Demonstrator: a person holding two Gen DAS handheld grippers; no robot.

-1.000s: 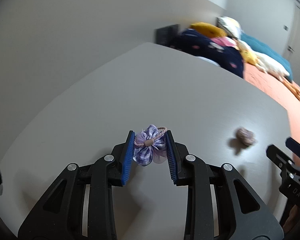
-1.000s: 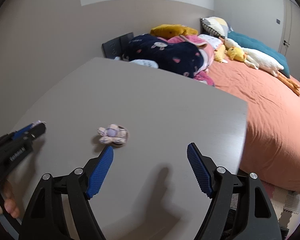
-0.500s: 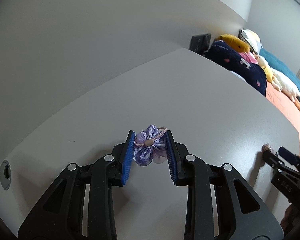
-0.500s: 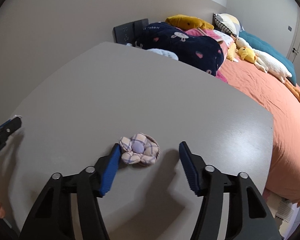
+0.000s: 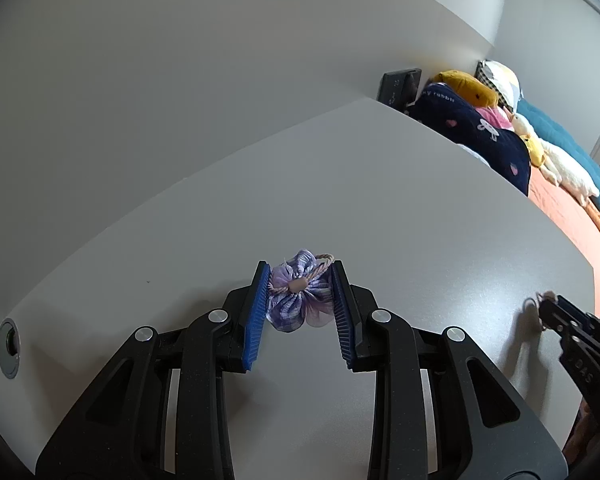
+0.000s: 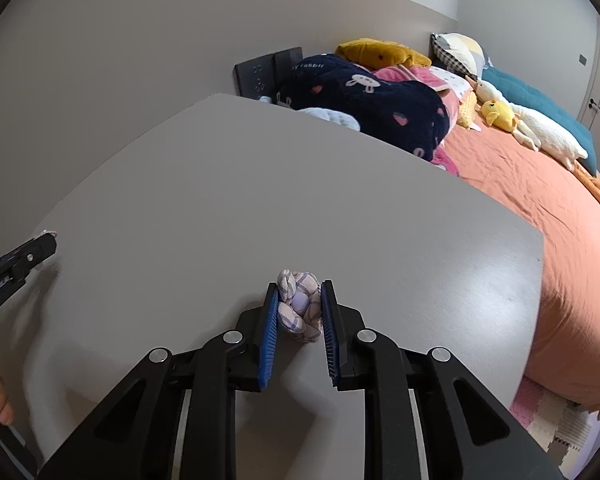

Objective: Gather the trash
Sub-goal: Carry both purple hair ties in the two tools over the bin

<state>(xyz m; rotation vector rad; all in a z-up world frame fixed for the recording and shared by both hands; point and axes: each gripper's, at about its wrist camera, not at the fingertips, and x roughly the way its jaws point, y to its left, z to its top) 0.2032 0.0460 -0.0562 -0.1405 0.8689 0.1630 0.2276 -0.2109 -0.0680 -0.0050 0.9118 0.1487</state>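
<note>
My left gripper (image 5: 299, 280) is shut on a purple plaid flower hair tie (image 5: 298, 294) with a pink elastic loop, held just above the grey table (image 5: 380, 208). My right gripper (image 6: 300, 300) is shut on a pale pink plaid flower hair tie (image 6: 299, 305), its blue pads pressing both sides, at the table surface. In the left wrist view the right gripper (image 5: 556, 312) shows at the right edge with a bit of the pink tie at its tip. In the right wrist view the left gripper (image 6: 40, 246) shows at the left edge.
The table (image 6: 260, 200) meets a plain wall at the back. A bed with an orange sheet (image 6: 540, 208) borders its right side, piled with a navy blanket (image 6: 372, 100), plush toys and pillows. A black socket panel (image 6: 260, 74) is on the wall. A cable grommet (image 5: 8, 348) is at the table's left.
My right gripper moved forward over the pale pink hair tie and closed on it. My left gripper kept its hold on the purple tie and turned slightly.
</note>
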